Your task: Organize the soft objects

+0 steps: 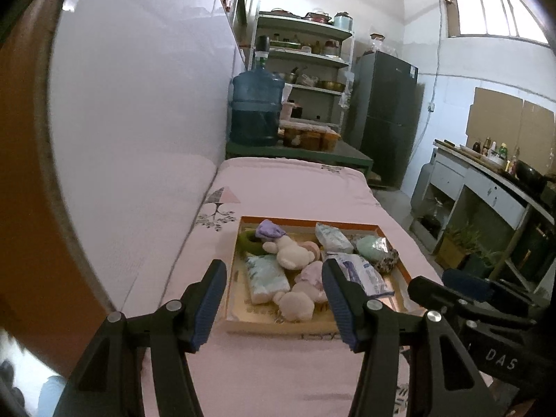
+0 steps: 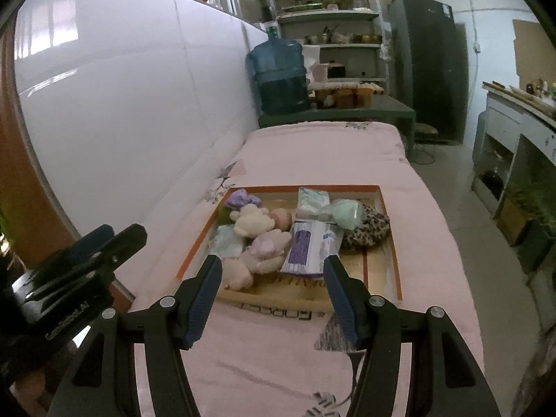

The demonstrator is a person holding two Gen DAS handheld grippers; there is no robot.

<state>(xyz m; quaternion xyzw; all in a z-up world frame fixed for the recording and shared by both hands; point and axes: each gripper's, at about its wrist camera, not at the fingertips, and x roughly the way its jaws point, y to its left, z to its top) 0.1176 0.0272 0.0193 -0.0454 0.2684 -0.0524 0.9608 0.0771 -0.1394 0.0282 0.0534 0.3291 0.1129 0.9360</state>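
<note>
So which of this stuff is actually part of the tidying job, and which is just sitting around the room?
Part of the job:
- shallow box on the pink bed cover
- cream plush toys
- purple cloth
- wrapped soft packs
- leopard-print pouch
- left gripper and right gripper, both open and empty

Just lying about:
- water jug
- shelves of pots
- fridge

Daylight enters through the barred window [image 1: 493, 7] high on the far wall, leaving the room evenly lit but rather dim and bluish. The glossy white wall panel [image 2: 121, 104] opposite that window carries pale window glare. Both fisheye pictures bend strongly toward dark, blurred rims.
</note>
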